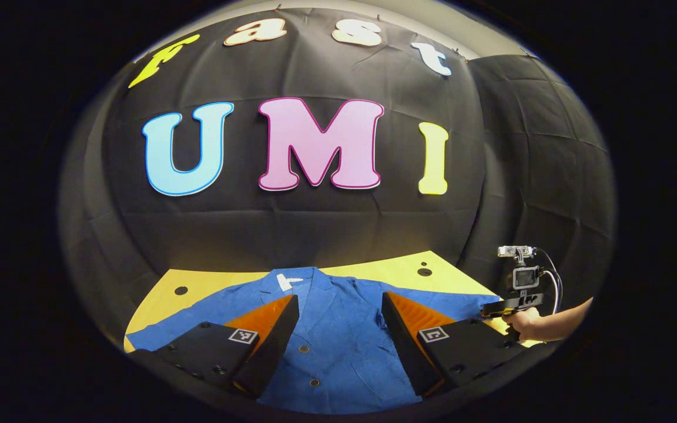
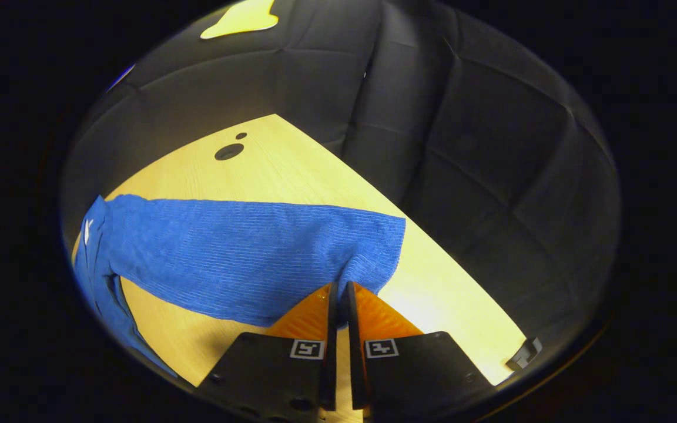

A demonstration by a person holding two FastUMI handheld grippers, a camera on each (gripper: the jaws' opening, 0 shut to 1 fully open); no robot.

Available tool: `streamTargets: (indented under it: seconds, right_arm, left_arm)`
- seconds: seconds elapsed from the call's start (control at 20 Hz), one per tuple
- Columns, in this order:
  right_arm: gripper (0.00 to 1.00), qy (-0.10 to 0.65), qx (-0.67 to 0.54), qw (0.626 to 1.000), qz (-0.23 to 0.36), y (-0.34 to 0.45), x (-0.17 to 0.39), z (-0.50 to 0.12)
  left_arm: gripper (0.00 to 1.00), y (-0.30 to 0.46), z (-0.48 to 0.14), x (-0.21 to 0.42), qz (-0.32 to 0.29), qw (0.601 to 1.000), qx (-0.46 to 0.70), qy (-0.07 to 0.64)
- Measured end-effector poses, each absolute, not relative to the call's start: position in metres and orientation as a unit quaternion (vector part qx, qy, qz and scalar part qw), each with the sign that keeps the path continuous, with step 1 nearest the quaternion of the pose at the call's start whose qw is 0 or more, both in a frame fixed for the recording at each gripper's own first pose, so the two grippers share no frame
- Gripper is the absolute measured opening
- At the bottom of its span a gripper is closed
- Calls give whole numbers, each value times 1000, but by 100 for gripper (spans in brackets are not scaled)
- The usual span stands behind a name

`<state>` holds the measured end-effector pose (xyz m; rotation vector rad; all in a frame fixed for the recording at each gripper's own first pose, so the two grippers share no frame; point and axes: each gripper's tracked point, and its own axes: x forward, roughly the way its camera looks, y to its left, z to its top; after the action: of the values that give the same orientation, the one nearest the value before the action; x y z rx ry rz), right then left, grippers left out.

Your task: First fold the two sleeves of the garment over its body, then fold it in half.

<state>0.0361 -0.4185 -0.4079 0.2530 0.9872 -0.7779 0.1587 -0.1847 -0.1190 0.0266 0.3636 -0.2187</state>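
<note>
Blue garment [image 1: 338, 335], buttoned down the front, spread flat and face up on yellow table [image 1: 385, 270], collar toward the booth's black cloth wall [image 1: 315, 229]. Both sleeves stretched out to the sides, neither folded over the body yet. In the right gripper view, one sleeve [image 2: 244, 258] lying straight across the tabletop, its cuff end [image 2: 382, 252] near the table's far edge. Right gripper [image 2: 338, 294] low at that cuff, fingers drawn nearly together with the lower edge of the cuff reaching the tips; cannot tell for sure whether fabric is pinched between them or merely touched. Same gripper seen in the left gripper view at the garment's right side, held by a hand [image 1: 526, 323] with bare forearm, a small camera unit mounted on top. Left gripper [image 1: 338, 308] hovering above the garment's chest, fingers spread wide apart, nothing between them, the button row visible in the gap. Two dark round holes in the table [image 1: 181, 290] beyond the shoulders, one on each side. A small dark clip-like piece [image 2: 523, 352] at the table's near corner in the right gripper view.
</note>
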Motion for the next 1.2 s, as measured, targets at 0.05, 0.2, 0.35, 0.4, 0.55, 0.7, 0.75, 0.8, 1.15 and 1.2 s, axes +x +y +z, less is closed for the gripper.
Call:
streamTargets:
  seconds: [0.05, 0.2, 0.35, 0.4, 0.55, 0.7, 0.75, 0.8, 1.15, 1.2]
  right_arm:
    - [11, 460, 119, 803, -360, -418, 39, -410]
    - [1, 439, 216, 815, -309, -395, 54, -405]
    - [1, 429, 252, 807, -318, -390, 60, -395]
    - [1, 425, 250, 808, -322, -394, 59, -394]
    - [1, 402, 231, 822, -330, -401, 66, -387]
    - [1, 385, 237, 835, -313, -389, 79, -372]
    - [1, 382, 235, 841, -303, -383, 84, -367]
    - [1, 377, 230, 848, -294, -380, 91, -362]
    - [1, 362, 195, 889, -202, -325, 137, -328]
    - [1, 363, 195, 891, -188, -312, 144, -326]
  left_arm:
    - [82, -181, -121, 157, -105, 978, 12, 182]
    - [82, -171, -121, 152, -92, 978, 9, 184]
    - [82, -161, -124, 146, -79, 978, 2, 191]
    - [82, -158, -124, 144, -76, 978, 0, 193]
    - [82, -152, -117, 139, -72, 979, -2, 189]
    - [82, -144, -110, 133, -72, 981, -1, 178]
    - [82, -140, -108, 130, -72, 982, -5, 175]
    - [81, -135, -105, 127, -71, 982, -8, 172]
    - [82, -65, -104, 102, -21, 986, -33, 161]
    - [82, -51, -106, 98, -7, 986, -38, 162]
